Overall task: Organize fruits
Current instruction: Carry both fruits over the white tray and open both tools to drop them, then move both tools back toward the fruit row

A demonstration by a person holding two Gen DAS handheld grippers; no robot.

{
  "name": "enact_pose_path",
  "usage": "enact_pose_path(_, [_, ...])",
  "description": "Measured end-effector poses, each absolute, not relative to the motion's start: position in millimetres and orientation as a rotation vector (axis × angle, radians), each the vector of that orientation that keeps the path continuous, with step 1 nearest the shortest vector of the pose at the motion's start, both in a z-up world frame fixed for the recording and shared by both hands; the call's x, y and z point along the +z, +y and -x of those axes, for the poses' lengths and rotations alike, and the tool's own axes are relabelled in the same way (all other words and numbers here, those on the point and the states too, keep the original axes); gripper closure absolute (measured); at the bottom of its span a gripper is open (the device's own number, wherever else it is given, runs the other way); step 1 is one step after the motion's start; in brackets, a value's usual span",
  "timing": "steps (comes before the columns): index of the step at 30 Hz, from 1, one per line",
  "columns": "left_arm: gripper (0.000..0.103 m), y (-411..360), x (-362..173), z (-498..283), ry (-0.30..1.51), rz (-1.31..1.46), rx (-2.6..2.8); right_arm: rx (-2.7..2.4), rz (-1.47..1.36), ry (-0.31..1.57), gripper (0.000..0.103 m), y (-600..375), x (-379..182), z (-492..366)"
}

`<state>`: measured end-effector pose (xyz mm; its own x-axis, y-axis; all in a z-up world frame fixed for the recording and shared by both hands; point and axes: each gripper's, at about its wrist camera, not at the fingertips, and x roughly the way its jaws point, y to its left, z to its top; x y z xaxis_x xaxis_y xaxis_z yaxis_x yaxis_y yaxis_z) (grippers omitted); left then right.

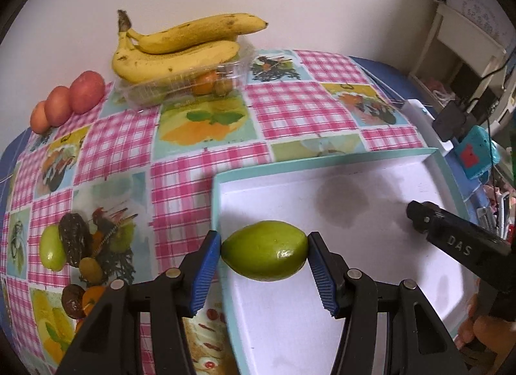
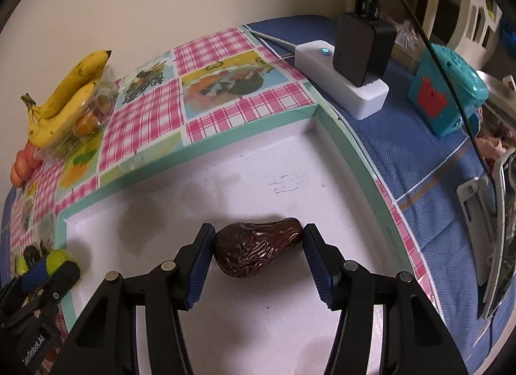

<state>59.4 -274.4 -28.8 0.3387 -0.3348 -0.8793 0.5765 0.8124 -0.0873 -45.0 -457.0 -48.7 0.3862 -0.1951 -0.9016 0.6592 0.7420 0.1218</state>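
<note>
Our left claw (image 1: 264,255) pinches the green oval fruit (image 1: 265,255) lengthwise; the right claw (image 2: 258,250) likewise clasps the wrinkled brown fruit (image 2: 254,247), both over the white teal-rimmed tray (image 1: 322,158).

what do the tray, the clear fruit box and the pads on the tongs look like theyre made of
Tray: looks like matte white card or foam board with a teal rim; pencil marks and smudges show on its floor.
Clear fruit box: thin glossy transparent plastic, creased, with fruit visible through it.
Pads: ribbed blue, probably rubber or soft plastic.
</note>
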Motion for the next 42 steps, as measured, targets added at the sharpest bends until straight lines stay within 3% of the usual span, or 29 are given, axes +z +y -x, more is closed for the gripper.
enact_pose_path(15, [0.044, -281, -41, -55, 1.131, -0.259, -0.592, -0.579, -0.537, 1.036, 0.045, -458, -48, 47])
enact_pose_path(28, [0.026, -224, 2, -32, 1.110, -0.183, -0.534, -0.576, -0.492, 1.038, 0.032, -433, -23, 68])
enact_pose_path(29, [0.024, -215, 5, -33, 1.108, -0.175, -0.513, -0.574, -0.484, 1.040, 0.029, -430, -21, 71])
enact_pose_path(31, [0.010, -196, 10, -33, 1.101, -0.151, -0.464, -0.565, -0.459, 1.046, 0.021, -421, -17, 76])
enact_pose_path(34, [0.000, -161, 16, -33, 1.086, -0.112, -0.381, -0.535, -0.410, 1.051, 0.019, -403, -9, 79])
enact_pose_path(37, [0.000, -130, 20, -32, 1.051, -0.108, -0.307, -0.498, -0.385, 1.020, 0.011, -384, -1, 84])
enact_pose_path(42, [0.000, -85, 20, -29, 1.045, -0.071, -0.215, -0.426, -0.310, 1.009, 0.010, -347, 3, 82])
